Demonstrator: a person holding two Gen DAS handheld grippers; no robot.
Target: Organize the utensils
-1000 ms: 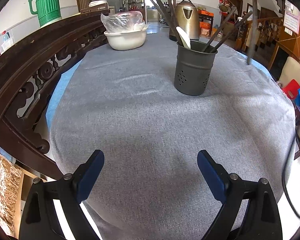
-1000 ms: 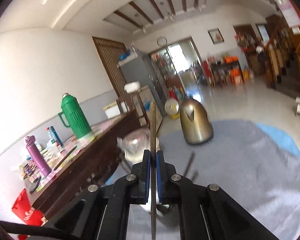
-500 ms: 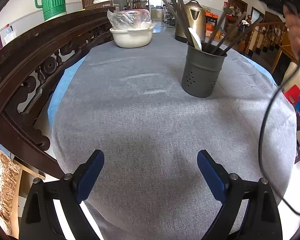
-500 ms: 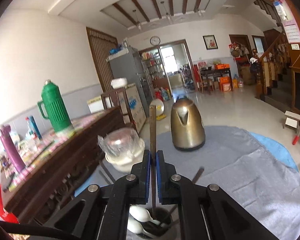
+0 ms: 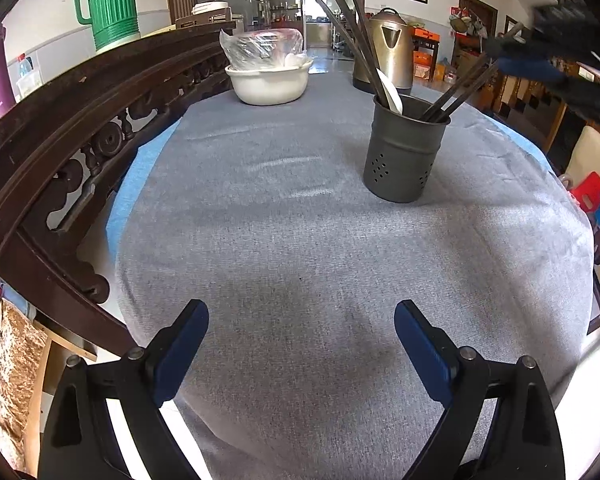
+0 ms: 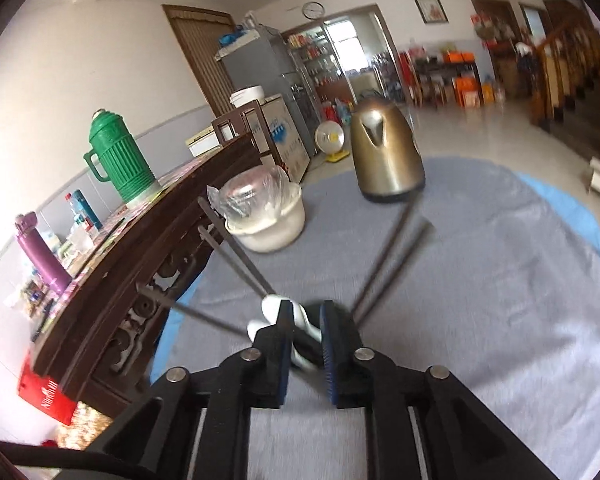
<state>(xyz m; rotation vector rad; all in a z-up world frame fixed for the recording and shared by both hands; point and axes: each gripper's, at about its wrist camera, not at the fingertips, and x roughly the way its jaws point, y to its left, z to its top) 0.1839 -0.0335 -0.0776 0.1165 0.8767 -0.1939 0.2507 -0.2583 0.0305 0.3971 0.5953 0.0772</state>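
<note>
Right claw [image 6: 305, 334] just opening (nothing pinched), slim dark chopsticks [image 5: 456, 94], perforated metal holder [image 5: 402, 152]

Left hand-held gripper [image 5: 301, 330] and right hand-held gripper [image 6: 305, 320], black frames, blue pads, silver screws
</note>
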